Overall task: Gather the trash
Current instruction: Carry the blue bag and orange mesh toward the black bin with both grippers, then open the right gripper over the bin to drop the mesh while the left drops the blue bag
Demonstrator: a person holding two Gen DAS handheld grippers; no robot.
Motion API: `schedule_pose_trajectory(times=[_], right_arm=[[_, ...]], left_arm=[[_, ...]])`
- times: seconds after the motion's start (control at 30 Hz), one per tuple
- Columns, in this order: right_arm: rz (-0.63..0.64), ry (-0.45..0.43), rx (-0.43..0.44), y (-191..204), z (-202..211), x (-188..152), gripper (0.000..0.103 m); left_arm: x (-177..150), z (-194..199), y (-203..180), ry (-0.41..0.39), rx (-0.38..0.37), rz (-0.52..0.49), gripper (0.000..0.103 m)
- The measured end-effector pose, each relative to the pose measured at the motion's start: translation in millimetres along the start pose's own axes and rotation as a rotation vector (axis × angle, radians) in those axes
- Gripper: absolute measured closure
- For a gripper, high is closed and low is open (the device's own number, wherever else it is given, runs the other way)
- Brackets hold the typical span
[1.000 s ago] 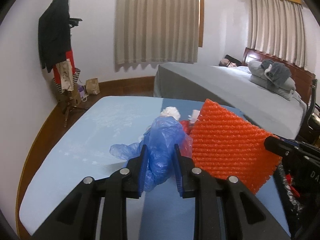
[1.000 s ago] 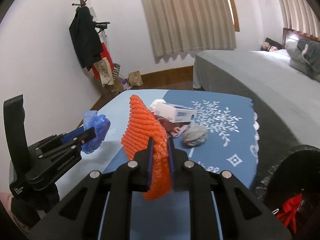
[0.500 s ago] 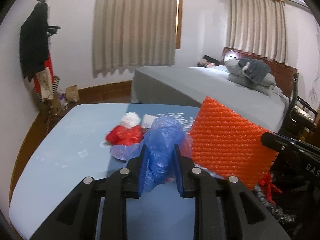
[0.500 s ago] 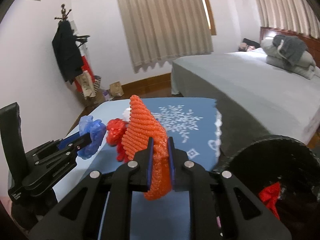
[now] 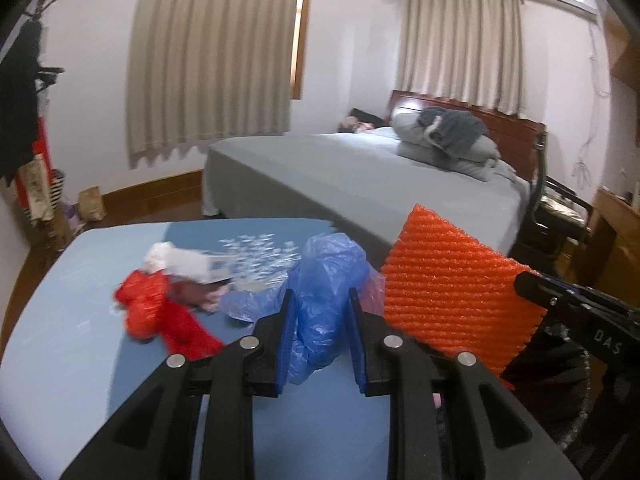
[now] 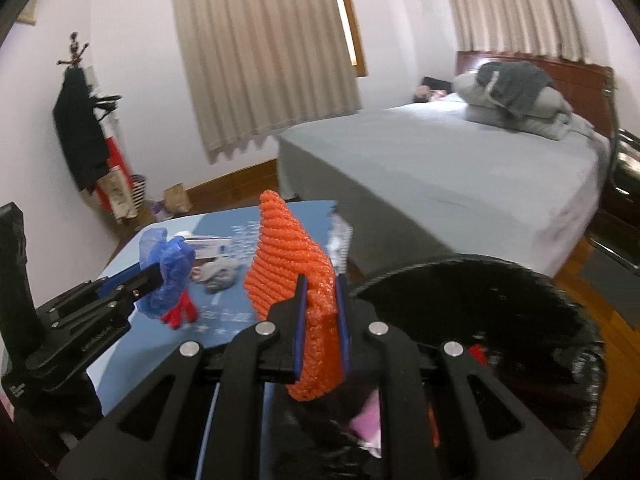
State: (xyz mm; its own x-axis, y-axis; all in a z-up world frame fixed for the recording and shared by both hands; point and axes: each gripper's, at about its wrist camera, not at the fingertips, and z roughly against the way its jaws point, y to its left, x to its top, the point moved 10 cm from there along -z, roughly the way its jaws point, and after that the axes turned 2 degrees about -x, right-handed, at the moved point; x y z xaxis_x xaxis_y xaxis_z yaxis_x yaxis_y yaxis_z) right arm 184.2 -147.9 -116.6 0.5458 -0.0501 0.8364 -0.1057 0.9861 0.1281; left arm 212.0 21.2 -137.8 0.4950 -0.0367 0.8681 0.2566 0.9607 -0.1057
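The right gripper point(image 6: 320, 320) is closed on an orange foam sheet point(image 6: 292, 264), which stands upright between its jaws with the long edge going up and away from the camera. The left gripper point(image 5: 320, 320) is closed on a crumpled blue plastic bag point(image 5: 324, 288) and holds it above the blue table point(image 5: 72, 320). The black trash bin point(image 6: 500, 308) is low and to the right of the right gripper, and its rim is just beside the lower end of the orange sheet. So the right hand is clearly the nearer one to the bin, and the left one is farther, on the other side of the sheet. In my judgement the orange sheet needs to go a little more to the right and down before the jaws open, because part of it seems to hang over the table edge and not over the opening. On the table more trash is waiting: a red crumpled piece point(image 5: 148, 304), a small white box point(image 5: 200, 268) and a grey wad point(image 6: 218, 276).
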Motion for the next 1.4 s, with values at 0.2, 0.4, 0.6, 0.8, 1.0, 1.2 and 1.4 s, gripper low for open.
schedule_pose_trajectory(times=[0.2, 0.4, 0.6, 0.8, 1.0, 1.2, 1.4], right_arm=[[-0.043, -0.004, -0.088, -44, 12, -9, 0.09], [-0.083, -0.006, -0.165, -84, 26, -20, 0.09], [-0.114, -0.005, -0.232, -117, 39, -31, 0.09], [-0.139, 0.0, -0.288, -145, 47, -39, 0.09], [-0.157, 0.012, -0.32, -162, 50, -48, 0.087], [-0.172, 0.027, -0.355, -173, 48, -53, 0.071], [-0.164, 0.004, -0.385, -170, 51, -51, 0.022]], left_arm=[[6, -16, -51, 0.002, -0.092, -0.036, 0.078], [7, -29, -97, 0.011, -0.176, -0.055, 0.078], [8, -40, -135, 0.026, -0.242, -0.08, 0.078], [3, -52, -167, 0.048, -0.292, -0.102, 0.078], [-7, -61, -187, 0.081, -0.337, -0.104, 0.075], [-7, -62, -188, 0.088, -0.351, -0.099, 0.049], [0, -57, -163, 0.061, -0.297, -0.067, 0.03]])
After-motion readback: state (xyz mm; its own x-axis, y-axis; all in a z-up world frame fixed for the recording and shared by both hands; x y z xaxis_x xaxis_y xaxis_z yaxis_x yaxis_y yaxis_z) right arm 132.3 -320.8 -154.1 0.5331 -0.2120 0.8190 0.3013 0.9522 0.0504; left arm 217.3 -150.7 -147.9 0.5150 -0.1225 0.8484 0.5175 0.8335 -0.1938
